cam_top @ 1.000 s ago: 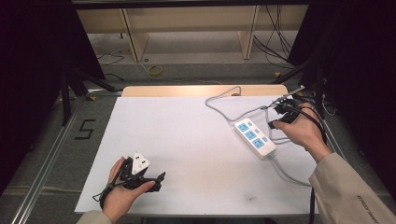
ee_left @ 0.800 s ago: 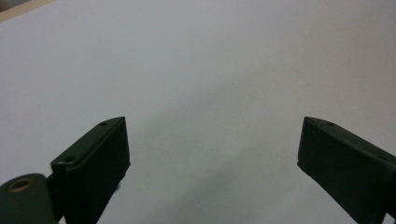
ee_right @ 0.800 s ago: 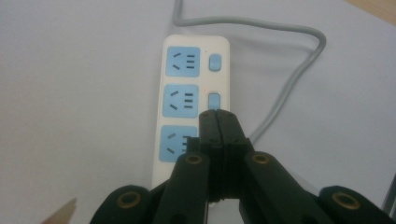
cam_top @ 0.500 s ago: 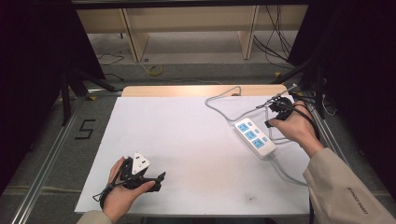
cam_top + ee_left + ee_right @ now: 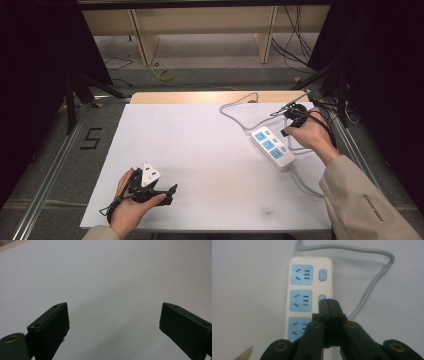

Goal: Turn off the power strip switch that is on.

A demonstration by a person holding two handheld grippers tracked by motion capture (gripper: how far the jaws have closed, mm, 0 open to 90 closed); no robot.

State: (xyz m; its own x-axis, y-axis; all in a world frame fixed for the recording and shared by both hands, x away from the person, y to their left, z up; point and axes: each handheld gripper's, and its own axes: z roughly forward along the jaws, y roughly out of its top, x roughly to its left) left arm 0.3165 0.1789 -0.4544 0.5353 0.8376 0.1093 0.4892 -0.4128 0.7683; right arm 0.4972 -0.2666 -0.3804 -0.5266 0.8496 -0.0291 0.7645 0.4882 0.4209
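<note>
Since a second ago the right gripper (image 5: pixel 329 305) has crept from the strip's far right edge toward its buttons, while the left gripper (image 5: pixel 150 186) has stayed put near the sheet's 7 o'clock corner. Its jaws are spread wide over bare white sheet (image 5: pixel 105 272). The right jaws are pressed together into one blunt tip, poised at the middle switch (image 5: pixel 322 298) of the white power strip (image 5: pixel 272 147), which lies toward 3 o'clock on the table. My worry is that a push off-centre could skid the tip onto the blue socket beside it, or shove the light strip along the sheet, since nothing braces it. Whether the tip actually touches the switch cannot be told; the jaws cover most of that button, the nearest socket is partly hidden, and the grey cord (image 5: pixel 372 277) runs out of view.
</note>
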